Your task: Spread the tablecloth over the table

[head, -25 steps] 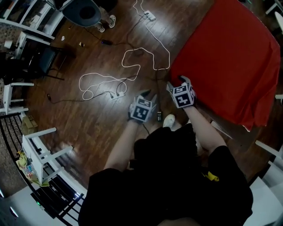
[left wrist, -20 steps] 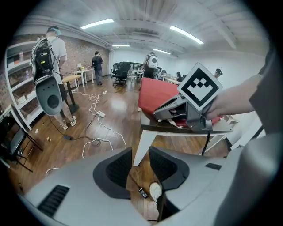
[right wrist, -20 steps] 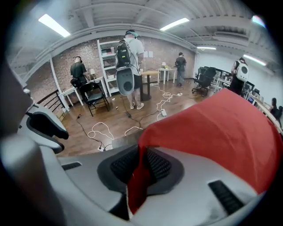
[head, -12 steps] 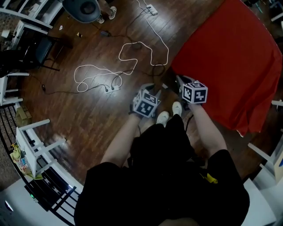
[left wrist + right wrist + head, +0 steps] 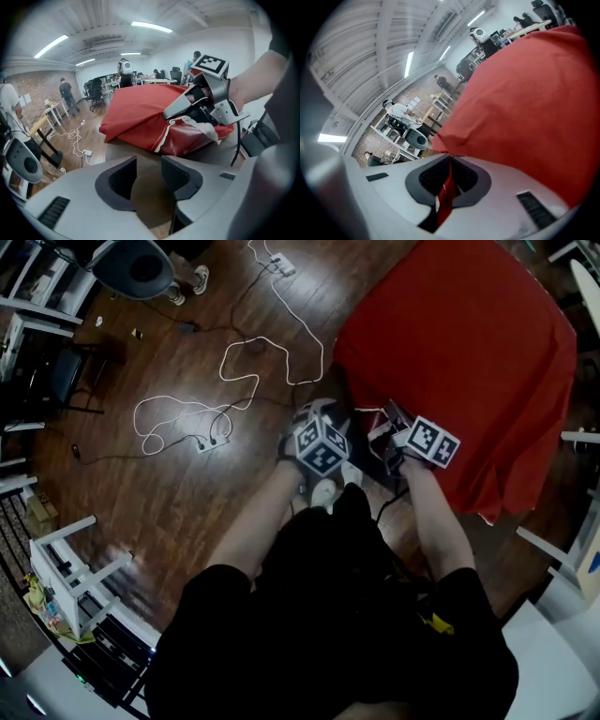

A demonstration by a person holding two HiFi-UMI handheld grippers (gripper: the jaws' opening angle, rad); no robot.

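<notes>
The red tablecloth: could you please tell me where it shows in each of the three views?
Head view: upper right, the tablecloth hanging in a broad red sheet.
Left gripper view: centre, bunched on the grey tabletop.
Right gripper view: fills the right side, with a fold pinched between the fingers.
Shared landmark: the right gripper, shut on the tablecloth's near edge.

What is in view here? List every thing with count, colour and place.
tablecloth: one, red, bunched over the table, upper right
table: one, grey top, bare corner beside the cloth
cable: count unclear, white, looped on the floor
floor: dark wood
shoe: one, white, below the grippers
left gripper: one, grey, fingers apart and just opening, nothing between them
right gripper: one, grey, fingers shut on the tablecloth's edge
</notes>
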